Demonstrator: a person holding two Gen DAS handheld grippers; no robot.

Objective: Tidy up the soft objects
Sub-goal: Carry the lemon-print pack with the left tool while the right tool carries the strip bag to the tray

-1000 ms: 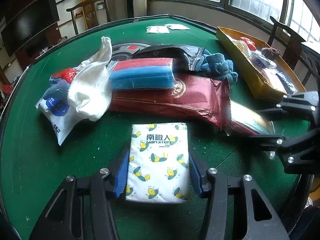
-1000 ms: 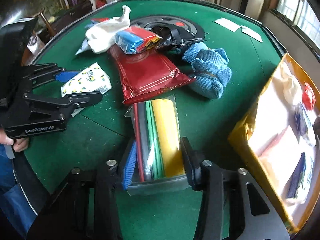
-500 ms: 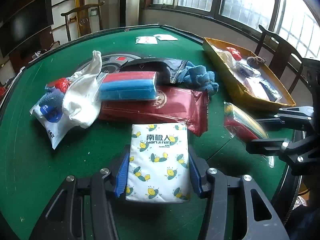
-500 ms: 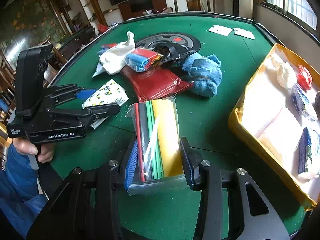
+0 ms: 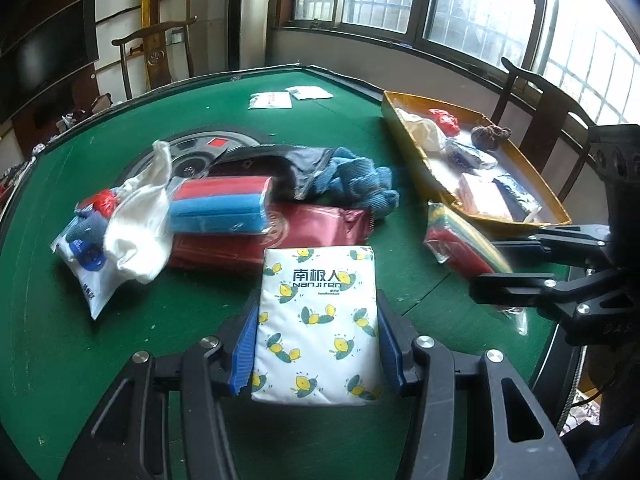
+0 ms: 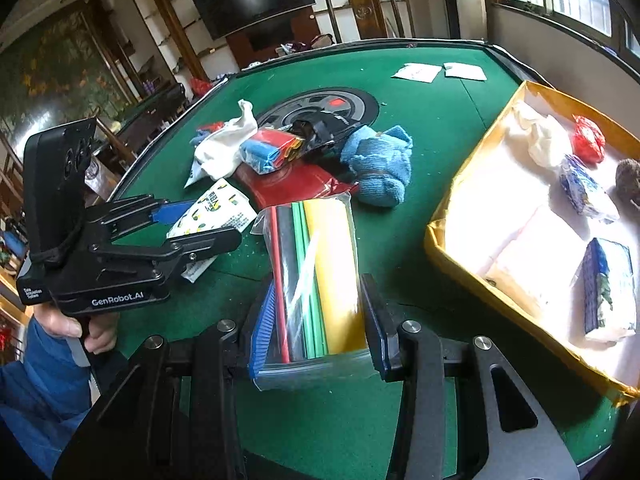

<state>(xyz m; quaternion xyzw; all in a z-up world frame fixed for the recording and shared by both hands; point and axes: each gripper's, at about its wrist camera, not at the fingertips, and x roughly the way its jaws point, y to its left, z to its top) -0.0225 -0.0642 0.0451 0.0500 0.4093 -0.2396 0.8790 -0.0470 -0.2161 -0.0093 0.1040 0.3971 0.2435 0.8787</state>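
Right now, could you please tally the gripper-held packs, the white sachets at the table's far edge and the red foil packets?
Held packs, lemon-print white tissue pack and clear bag of coloured sheets: 2
Flat white sachets: 2
Large red foil packet: 1
Total: 5

A heap of soft packets [image 5: 224, 216] is spread mid-bench [image 5: 192, 312], with the tray [image 5: 416, 160] set to its right and two paper slips [image 5: 270, 101] behind it

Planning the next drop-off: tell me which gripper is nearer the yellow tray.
Right. The right gripper, shut on the colored cloth bag, sits just beside the yellow tray; the left gripper, holding the tissue pack, is farther across the table.
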